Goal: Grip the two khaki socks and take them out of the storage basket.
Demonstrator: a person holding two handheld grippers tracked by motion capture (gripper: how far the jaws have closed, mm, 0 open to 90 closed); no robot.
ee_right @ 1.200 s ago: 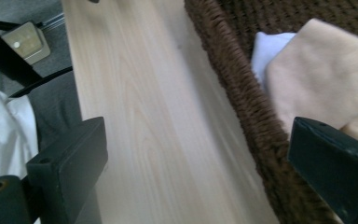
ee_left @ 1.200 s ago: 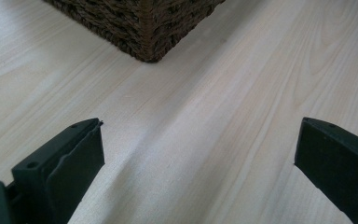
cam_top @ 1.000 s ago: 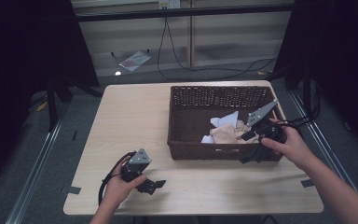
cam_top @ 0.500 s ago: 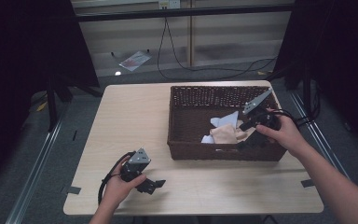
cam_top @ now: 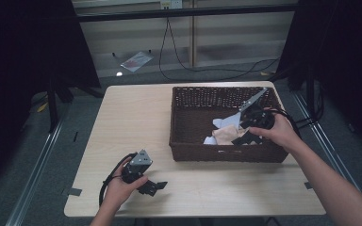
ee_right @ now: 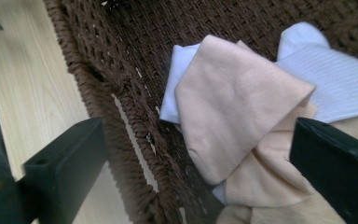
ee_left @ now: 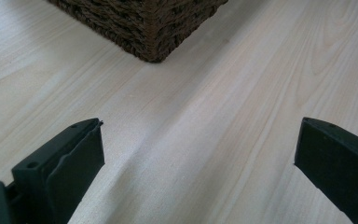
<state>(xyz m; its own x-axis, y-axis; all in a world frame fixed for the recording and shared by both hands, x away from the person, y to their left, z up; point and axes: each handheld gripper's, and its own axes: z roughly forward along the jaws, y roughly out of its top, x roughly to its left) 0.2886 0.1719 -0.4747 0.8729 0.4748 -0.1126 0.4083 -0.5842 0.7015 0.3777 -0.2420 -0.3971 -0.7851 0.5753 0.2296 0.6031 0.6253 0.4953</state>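
Observation:
A dark brown wicker basket [cam_top: 191, 141] stands on the right half of the light wood table [cam_top: 132, 122]. Inside it lie folded cloths, a peach one [ee_right: 233, 102] on top of white ones [ee_right: 326, 79]; the same peach cloth [cam_top: 224, 135] lies by the basket's near wall. My right gripper [cam_top: 240, 137] hovers open over these cloths inside the basket, its jaws [ee_right: 200, 154] wide apart around the peach cloth without touching it. My left gripper [cam_top: 153, 187] rests open low over the table's front left, jaws [ee_left: 198, 154] spread above bare wood, pointed at the basket's corner [ee_left: 154, 32].
Cables [cam_top: 202, 66] and a paper sheet [cam_top: 135, 60] lie on the floor behind the table. A metal rail [cam_top: 37, 174] runs along the floor at the left. Bare tabletop stretches left of the basket.
My right gripper has moved from the basket's right rim leftward and down into the basket, over the cloths. The left gripper has stayed in place.

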